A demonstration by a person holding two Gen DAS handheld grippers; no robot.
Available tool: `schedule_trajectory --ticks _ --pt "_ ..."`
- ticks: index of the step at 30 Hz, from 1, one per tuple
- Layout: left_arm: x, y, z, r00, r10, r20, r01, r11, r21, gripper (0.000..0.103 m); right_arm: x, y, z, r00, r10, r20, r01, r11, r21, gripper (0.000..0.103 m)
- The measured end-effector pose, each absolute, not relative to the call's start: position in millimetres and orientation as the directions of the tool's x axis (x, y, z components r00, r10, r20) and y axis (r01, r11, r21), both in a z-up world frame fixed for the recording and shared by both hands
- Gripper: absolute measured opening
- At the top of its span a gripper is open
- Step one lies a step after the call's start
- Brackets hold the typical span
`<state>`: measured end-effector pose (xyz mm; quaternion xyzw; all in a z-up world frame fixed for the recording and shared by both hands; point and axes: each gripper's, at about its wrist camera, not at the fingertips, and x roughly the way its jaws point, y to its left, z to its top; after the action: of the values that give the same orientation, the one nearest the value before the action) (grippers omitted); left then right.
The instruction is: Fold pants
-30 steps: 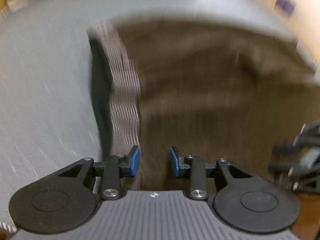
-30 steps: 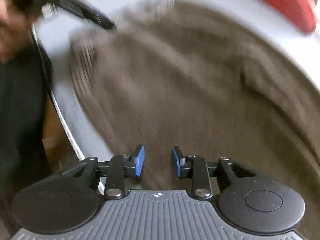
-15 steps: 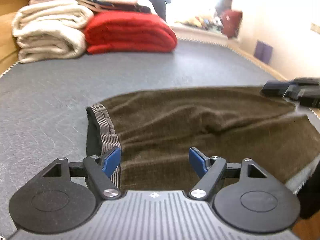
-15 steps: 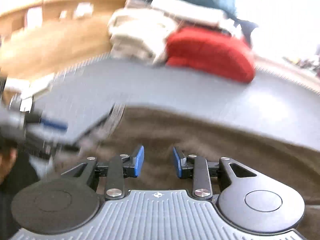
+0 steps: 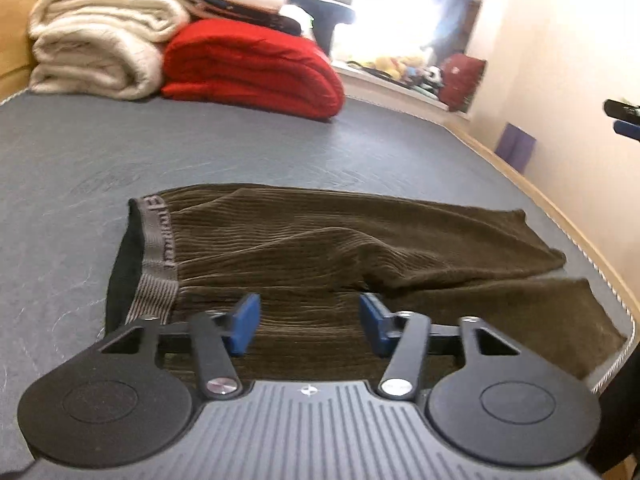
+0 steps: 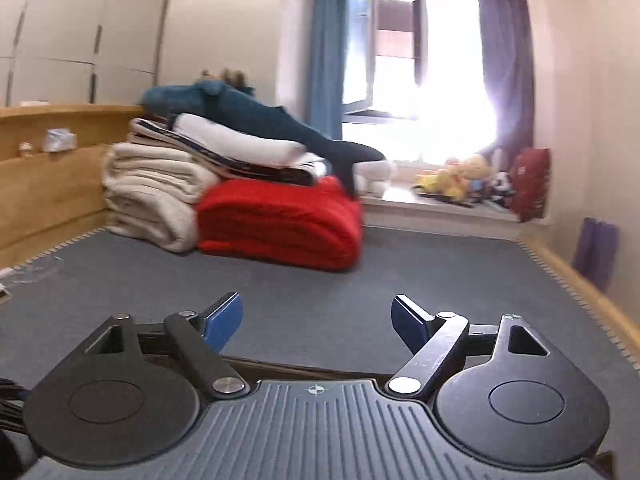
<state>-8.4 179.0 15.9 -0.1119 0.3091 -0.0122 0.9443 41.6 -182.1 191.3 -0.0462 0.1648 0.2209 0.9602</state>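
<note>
- Left gripper (image 5: 309, 330) sits lowest and nearest in its own view, jaws spread wide with nothing between the blue pads (image 5: 244, 322); it hovers just over the near edge of the pants (image 5: 340, 256).
- Directly ahead of those pads lies brown ribbed cloth, so the left tool is the one already placed over the garment, close to its waist end.
- Right gripper (image 6: 318, 326) is likewise parted and empty. Its view shows only a thin dark strip of cloth below the fingers, then bare grey mattress (image 6: 320, 292), so it looks out past the pants rather than down on them.
- The pants lie flat near the front edge of the mattress, long axis running left to right as the left camera sees it: waistband (image 5: 158, 248) at the left, legs trailing toward the right edge.
- The two legs look roughly stacked but not aligned; the nearer one reaches almost to the piped right edge, the farther one ends short of it.
- My judgement: the next fold would carry one end along that axis onto the other, so the left tool suits the waistband side and the right tool the leg ends, which it cannot see at present.
- Farther back, well apart from the pants, a red blanket (image 5: 248, 68) and cream blanket (image 5: 100, 52) are piled at the far left corner.
</note>
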Motion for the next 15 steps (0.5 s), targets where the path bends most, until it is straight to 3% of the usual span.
schedule_trajectory --ticks 2,3,7,8,9,12,15 --pt "-5.6 176.5 13.3 0.807 -0.112 -0.579 -0.019 0.976 -0.215 0.029 57.9 -201.0 186.5 0.860 0.361 -0.361 -0.401 0.915 -0.041 0.084" --pt "-5.6 175.3 12.6 0.807 -0.118 -0.578 -0.009 0.977 -0.212 0.025 66.4 -210.9 180.3 0.861 0.337 -0.381 -0.382 0.923 -0.046 0.084" --pt "-1.2 169.2 6.7 0.798 -0.143 -0.585 0.014 0.975 -0.220 0.022 83.0 -243.2 135.3 0.868 0.228 -0.442 -0.261 0.965 -0.016 0.079" --pt "0.9 167.9 5.1 0.794 -0.146 -0.590 0.015 0.975 -0.221 0.022 88.4 -247.7 126.2 0.847 0.187 -0.498 -0.228 0.973 -0.022 0.063" --pt "3.3 166.8 3.2 0.789 -0.150 -0.596 0.018 0.975 -0.222 0.022 94.1 -251.8 121.9 0.832 0.153 -0.534 -0.198 0.980 -0.029 0.057" --pt "7.8 160.5 -1.9 0.779 -0.153 -0.608 0.033 0.978 -0.205 0.022 97.8 -269.1 123.7 0.860 0.152 -0.487 -0.168 0.986 0.011 0.058" --pt "11.8 153.7 -5.9 0.770 -0.157 -0.618 0.048 0.981 -0.188 0.022 104.8 -282.4 115.7 0.850 0.131 -0.511 -0.146 0.989 0.012 0.058"
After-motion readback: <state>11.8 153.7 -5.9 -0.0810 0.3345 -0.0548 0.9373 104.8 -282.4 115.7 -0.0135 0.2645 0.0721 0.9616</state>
